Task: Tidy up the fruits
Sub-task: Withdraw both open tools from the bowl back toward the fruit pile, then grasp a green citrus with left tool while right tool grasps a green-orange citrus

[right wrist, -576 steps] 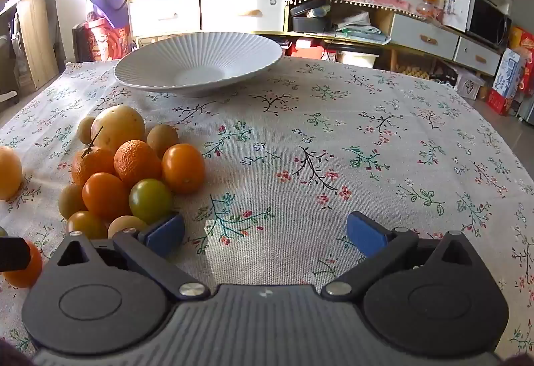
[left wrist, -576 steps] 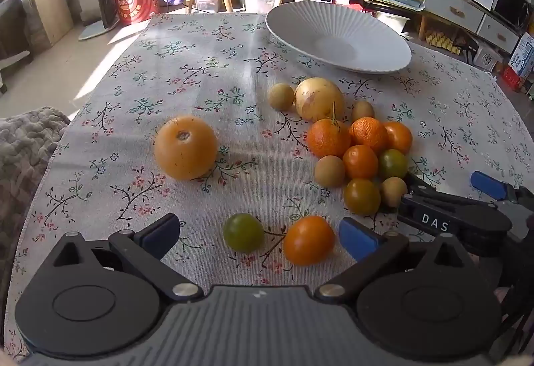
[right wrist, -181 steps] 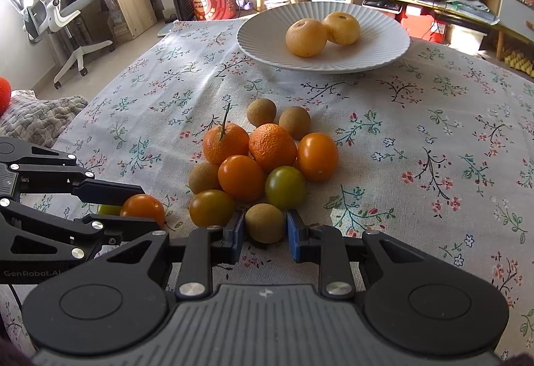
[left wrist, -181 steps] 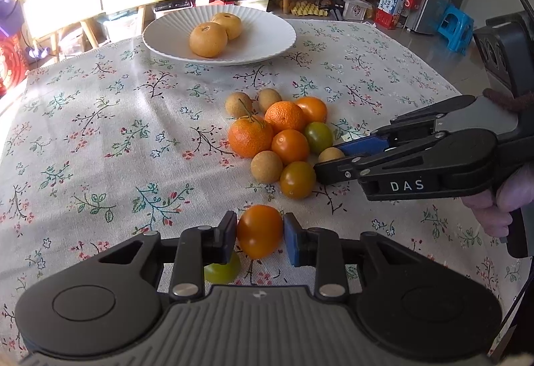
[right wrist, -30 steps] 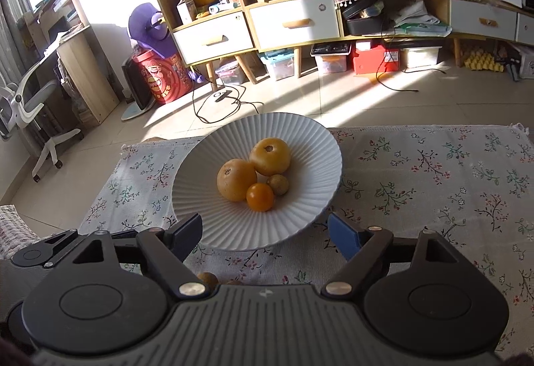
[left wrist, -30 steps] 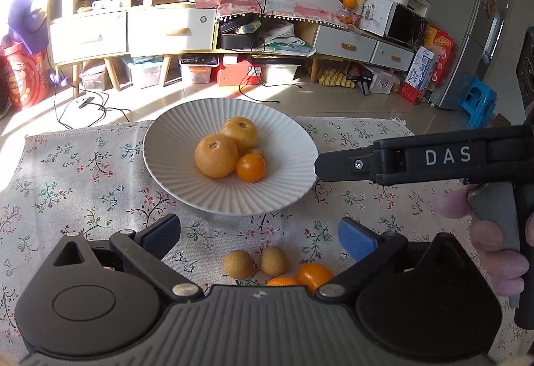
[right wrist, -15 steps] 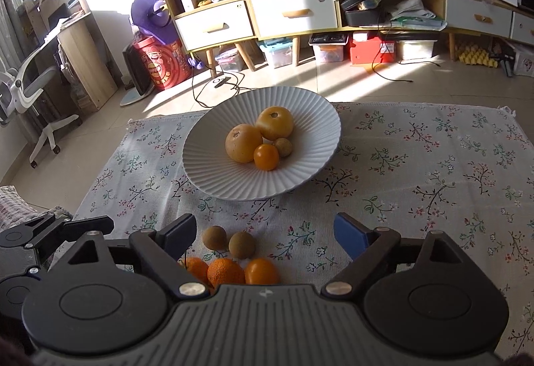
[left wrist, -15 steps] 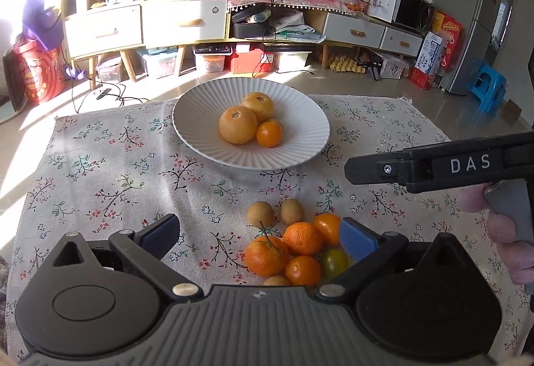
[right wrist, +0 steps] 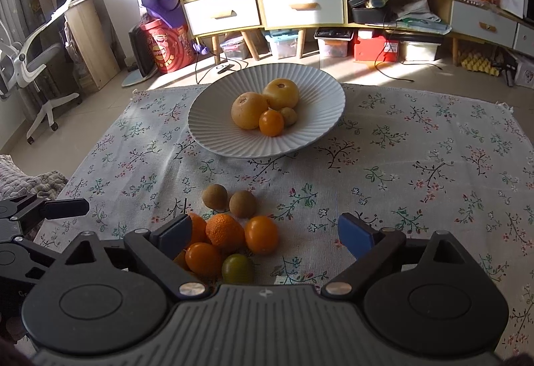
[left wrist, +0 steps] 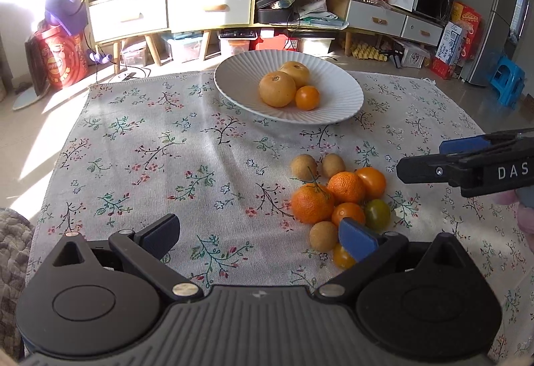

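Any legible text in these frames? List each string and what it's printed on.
"DAS": white letters on the side of the right tongs, seen from the left wrist view.
Red bucket by the shelves: printed characters, too blurred to read.
Red cartons beside the fridge: print too small to read.
Left tongs' body, right wrist view: faint lettering at the picture's edge, cut off, unreadable.

Bottom of the right wrist view, the tool body covers part of the fruit pile [right wrist: 230,245], so the count there is anyone's guess. In the left wrist view a small orange fruit [left wrist: 342,256] sits half behind a blue pad, and the right tool [left wrist: 467,162] runs off the right edge.
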